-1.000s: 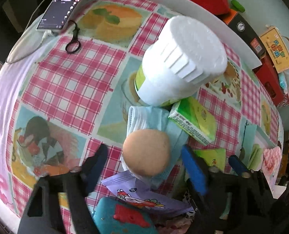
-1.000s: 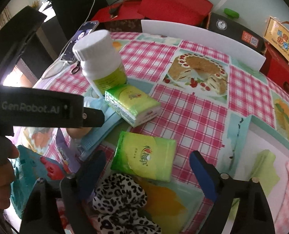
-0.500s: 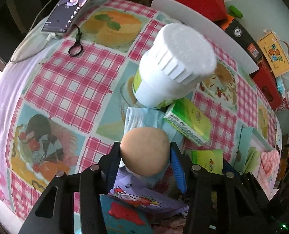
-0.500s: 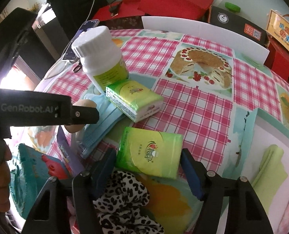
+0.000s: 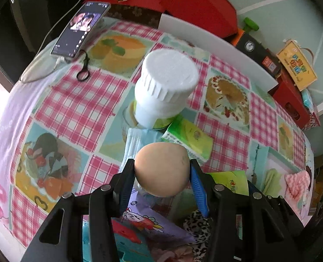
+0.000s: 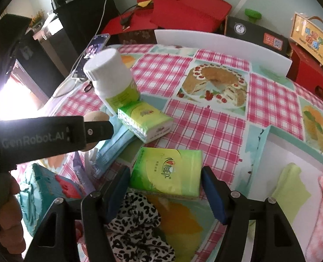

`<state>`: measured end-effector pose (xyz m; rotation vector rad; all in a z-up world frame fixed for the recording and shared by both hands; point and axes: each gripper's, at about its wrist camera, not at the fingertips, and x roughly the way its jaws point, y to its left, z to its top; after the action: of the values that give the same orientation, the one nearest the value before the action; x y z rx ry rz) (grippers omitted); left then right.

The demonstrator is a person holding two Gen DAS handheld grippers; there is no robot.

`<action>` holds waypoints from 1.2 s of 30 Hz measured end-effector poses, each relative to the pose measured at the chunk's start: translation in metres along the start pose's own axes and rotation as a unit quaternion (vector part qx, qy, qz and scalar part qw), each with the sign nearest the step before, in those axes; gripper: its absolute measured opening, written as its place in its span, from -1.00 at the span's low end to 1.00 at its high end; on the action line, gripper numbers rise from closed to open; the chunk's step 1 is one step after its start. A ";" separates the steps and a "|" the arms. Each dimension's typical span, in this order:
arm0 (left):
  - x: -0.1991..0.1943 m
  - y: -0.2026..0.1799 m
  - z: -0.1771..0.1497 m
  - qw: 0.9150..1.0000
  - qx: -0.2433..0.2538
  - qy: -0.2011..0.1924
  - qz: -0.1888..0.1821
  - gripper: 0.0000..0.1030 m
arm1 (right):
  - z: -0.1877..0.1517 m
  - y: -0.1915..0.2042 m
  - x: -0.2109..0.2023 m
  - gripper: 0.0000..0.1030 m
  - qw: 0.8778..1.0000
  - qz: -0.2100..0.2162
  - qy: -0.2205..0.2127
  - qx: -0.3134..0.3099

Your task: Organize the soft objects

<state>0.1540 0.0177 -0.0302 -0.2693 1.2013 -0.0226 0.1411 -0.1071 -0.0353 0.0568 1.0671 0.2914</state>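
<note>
Both grabs look set. The left hand-held gripper (image 5: 162, 173) is clamped on the tan squishy ball (image 5: 161, 169) at its widest part, lifted over the blue face masks (image 6: 115, 144). The right hand-held gripper (image 6: 165, 180) pinches the green tissue pack (image 6: 167, 173) by its short sides; hard to tell if it's off the surface (image 6: 216, 128). Probably bound for the teal-rimmed tray (image 6: 292, 139) with the cloths.

On the checked tablecloth (image 6: 205, 126) the lidded bottle (image 6: 112, 80) stands at the centre of the left wrist view. A tissue pack (image 6: 145, 123) touches it at 4 o'clock, and a face mask (image 6: 115, 144) lies under that pack at 7 o'clock. The phone (image 5: 80, 29) lies at 10 o'clock from the bottle, well apart. A second tissue pack (image 6: 168, 175) sits at 5 o'clock, with a leopard scrunchie (image 6: 137, 222) just below it.
</note>
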 end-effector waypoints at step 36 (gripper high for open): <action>-0.077 -0.046 0.001 0.990 0.082 -0.104 -0.042 -0.02 | -0.007 -0.059 -0.113 0.12 0.990 -0.056 -0.117 0.055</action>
<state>0.1325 -0.0146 0.0512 -0.1741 0.9731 -0.1622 0.0964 -0.1946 0.0470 0.1268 0.8483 0.1206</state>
